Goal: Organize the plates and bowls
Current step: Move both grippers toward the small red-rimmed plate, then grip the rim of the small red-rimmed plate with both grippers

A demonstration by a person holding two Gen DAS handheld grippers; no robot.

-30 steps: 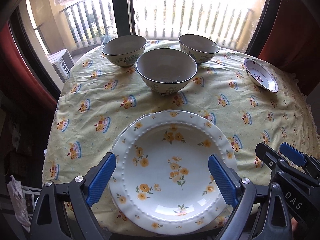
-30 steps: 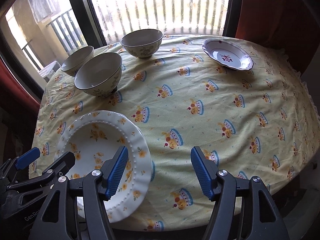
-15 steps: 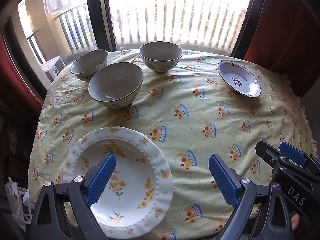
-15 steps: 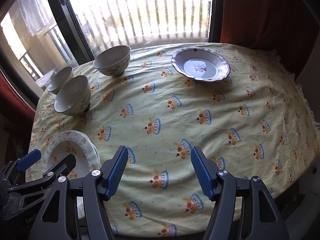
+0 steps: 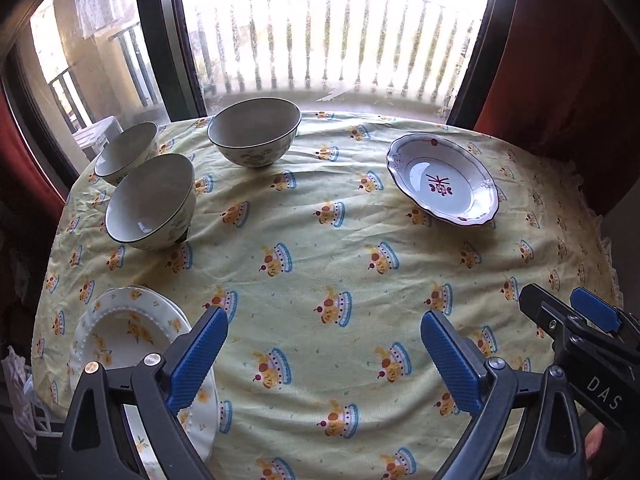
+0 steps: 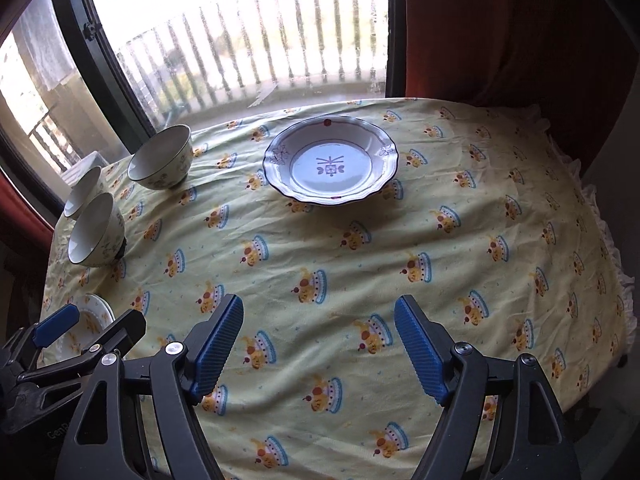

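A white plate with yellow flowers lies at the near left of the table, on top of another plate; it also shows in the right wrist view. Three grey-rimmed bowls stand at the far left: one, one behind it, one further right. A white scalloped plate with a red motif sits at the far right, and in the right wrist view. My left gripper is open and empty above the cloth. My right gripper is open and empty, facing the scalloped plate.
The round table wears a yellow patterned cloth with a frilled edge at the right. A window with balcony railing is behind it, red curtains at the sides.
Both grippers have swung to the right, away from the flowered plate. The scalloped plate now sits nearer the centre of both views. Both stay open and empty.
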